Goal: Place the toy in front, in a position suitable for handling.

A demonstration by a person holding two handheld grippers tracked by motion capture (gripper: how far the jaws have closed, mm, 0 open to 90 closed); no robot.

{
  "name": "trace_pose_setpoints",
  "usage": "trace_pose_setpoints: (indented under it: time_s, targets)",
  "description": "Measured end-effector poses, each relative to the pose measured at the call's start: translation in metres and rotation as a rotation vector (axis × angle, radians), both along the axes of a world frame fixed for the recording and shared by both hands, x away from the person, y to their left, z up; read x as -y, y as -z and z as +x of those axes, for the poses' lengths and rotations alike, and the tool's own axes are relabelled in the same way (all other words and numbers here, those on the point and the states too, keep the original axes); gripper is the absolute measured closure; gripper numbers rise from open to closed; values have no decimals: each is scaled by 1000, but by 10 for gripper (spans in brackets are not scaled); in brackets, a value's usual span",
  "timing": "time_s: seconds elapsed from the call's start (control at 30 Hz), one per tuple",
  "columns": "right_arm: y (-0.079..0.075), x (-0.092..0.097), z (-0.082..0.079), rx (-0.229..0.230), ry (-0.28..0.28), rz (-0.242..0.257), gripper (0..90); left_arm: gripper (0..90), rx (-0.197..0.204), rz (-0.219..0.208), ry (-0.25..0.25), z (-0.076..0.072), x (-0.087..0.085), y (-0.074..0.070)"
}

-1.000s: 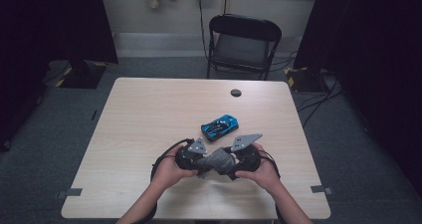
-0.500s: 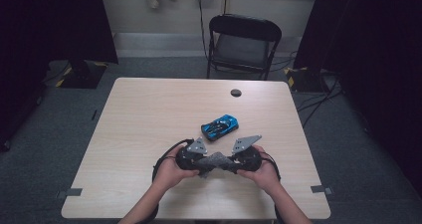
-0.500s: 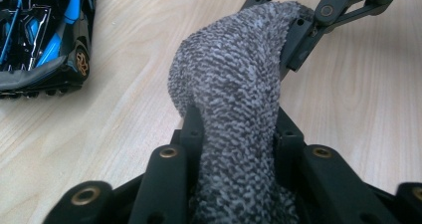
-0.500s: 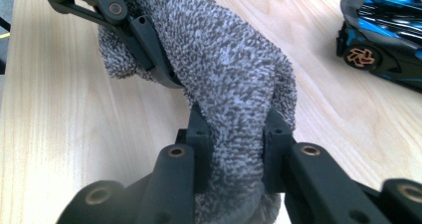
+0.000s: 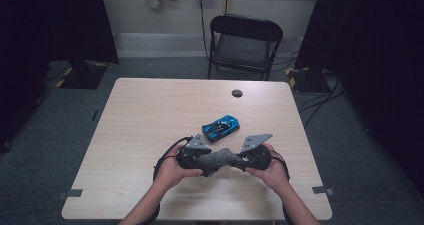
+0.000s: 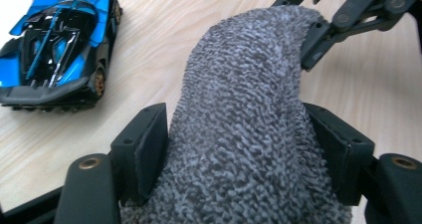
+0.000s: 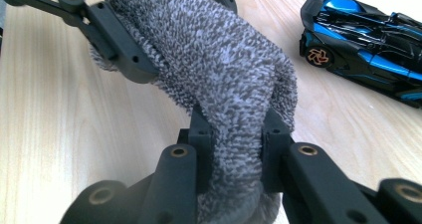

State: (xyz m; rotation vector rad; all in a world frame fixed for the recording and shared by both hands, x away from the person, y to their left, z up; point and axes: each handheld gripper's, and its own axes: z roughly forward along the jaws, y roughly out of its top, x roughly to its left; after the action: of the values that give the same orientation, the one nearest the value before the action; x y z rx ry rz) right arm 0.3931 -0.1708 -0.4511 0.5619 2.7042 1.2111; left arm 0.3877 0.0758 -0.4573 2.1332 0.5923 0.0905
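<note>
A grey terry cloth (image 5: 217, 159) hangs between my two grippers just above the table's front edge. My right gripper (image 7: 234, 149) is shut on one end of the cloth (image 7: 214, 69), having closed on it a moment ago. My left gripper (image 6: 234, 139) has just been opening its jaws. They now stand wide, with the cloth (image 6: 239, 109) bulging loosely between the pads. In the high view the left gripper (image 5: 204, 161) and right gripper (image 5: 236, 160) face each other tip to tip. A blue toy car (image 5: 220, 127) sits on the table just beyond them.
The light wooden table (image 5: 150, 115) has a small black disc (image 5: 237, 93) near its far edge. A black folding chair (image 5: 243, 45) stands behind the table, with cables on the floor around it. The car (image 6: 59, 50) lies close to the left jaw.
Both hands stay near the front edge. The right hand has shifted slightly to the right, so the cloth spans a little more between the grippers.
</note>
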Motion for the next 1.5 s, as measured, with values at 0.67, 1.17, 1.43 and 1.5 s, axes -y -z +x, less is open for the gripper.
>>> trace_pose_setpoints:
  time_s: [0.67,1.17,1.43,1.5]
  targets:
    - [-6,8,9,-7,79,14,744,227,-21,10,52,-4,0,0]
    - [-7,43,17,-3,177,39,745,196,-62,69,-10,-6,-27,14]
    - [7,63,22,10,197,-4,740,195,-73,86,-23,-7,-35,16]
    - [10,66,23,14,202,-24,738,195,-73,82,-23,-7,-36,16]
